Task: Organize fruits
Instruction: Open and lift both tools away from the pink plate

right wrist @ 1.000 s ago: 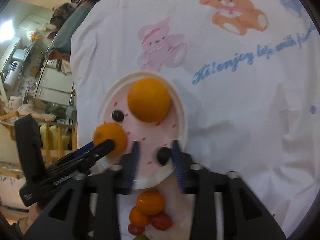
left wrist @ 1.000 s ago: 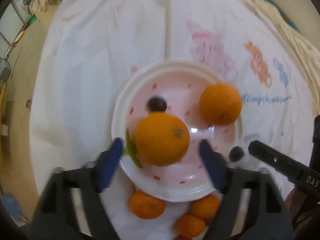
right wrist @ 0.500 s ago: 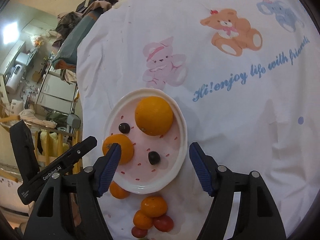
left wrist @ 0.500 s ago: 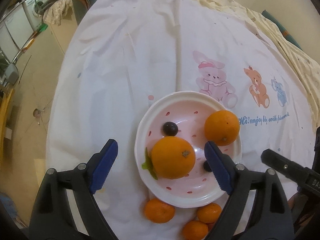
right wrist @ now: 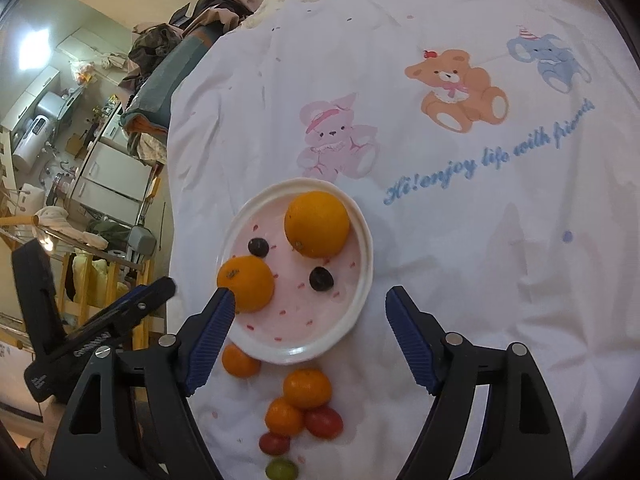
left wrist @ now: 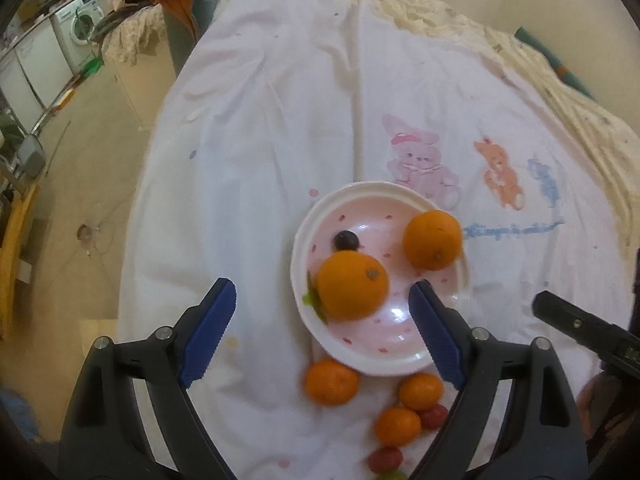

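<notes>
A pink-spotted white plate (left wrist: 360, 346) (right wrist: 296, 322) holds two oranges (left wrist: 352, 284) (right wrist: 318, 224) and two dark grapes (left wrist: 346, 240) (right wrist: 321, 279). My left gripper (left wrist: 320, 288) hovers open above the plate's near-left side, gripping nothing. My right gripper (right wrist: 310, 296) hangs above the plate's near edge. Its jaws are opening and nothing is pinched between them; the grape lies free below. In front of the plate lie three mandarins (right wrist: 307, 387), cherry tomatoes (right wrist: 324, 422) and a green grape (right wrist: 281, 470).
Everything rests on a white cloth (right wrist: 460, 240) printed with cartoon animals and blue writing. The cloth's left edge drops to the floor (left wrist: 80, 200). Furniture and appliances (right wrist: 100, 168) crowd that side. The left gripper's body (right wrist: 100, 332) shows at the right wrist view's lower left.
Both grippers have risen and pulled back from the plate. The right jaws spread away from the dark grape, which stays on the plate. The left jaws no longer flank the leafed orange.
</notes>
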